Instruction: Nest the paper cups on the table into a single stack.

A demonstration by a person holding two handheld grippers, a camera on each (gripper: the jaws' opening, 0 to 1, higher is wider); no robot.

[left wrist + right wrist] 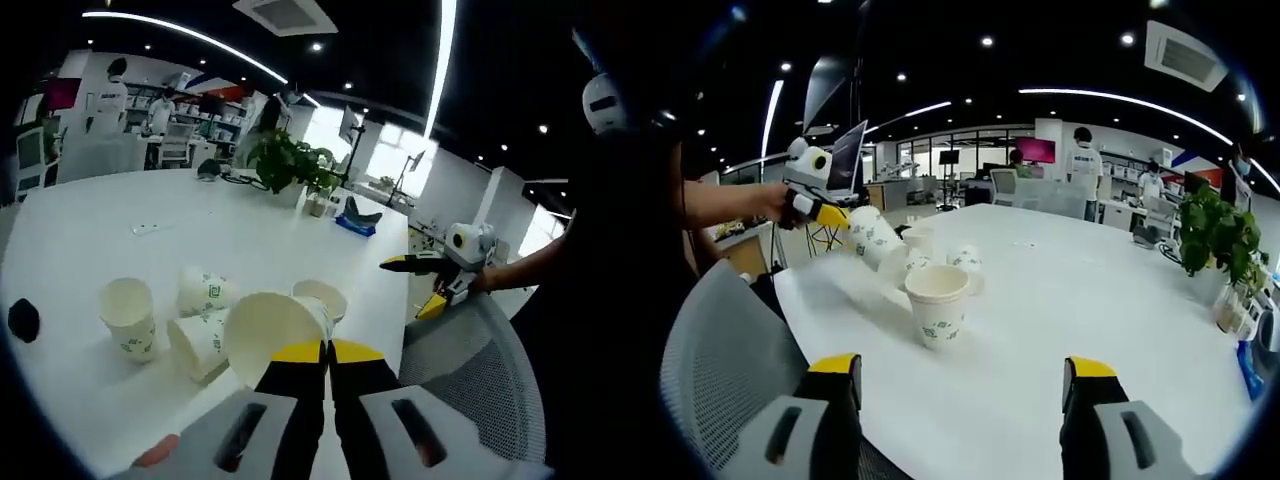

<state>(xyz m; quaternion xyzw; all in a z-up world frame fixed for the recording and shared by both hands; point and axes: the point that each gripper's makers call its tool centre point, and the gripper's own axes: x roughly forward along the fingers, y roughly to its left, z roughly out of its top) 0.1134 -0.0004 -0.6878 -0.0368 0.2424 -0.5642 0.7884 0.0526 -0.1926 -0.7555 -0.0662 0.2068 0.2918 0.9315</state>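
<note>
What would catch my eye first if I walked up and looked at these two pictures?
Probably the left tongs, shut on a paper cup held tilted in the air over the near corner of the white table. Below it an upright cup stands in front of more cups. The right tongs hang wide open, holding nothing.

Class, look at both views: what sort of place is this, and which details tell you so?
Probably an open-plan office. A large white table with a mesh chair beside it, desks with monitors behind, strip ceiling lights, and a potted plant.
</note>
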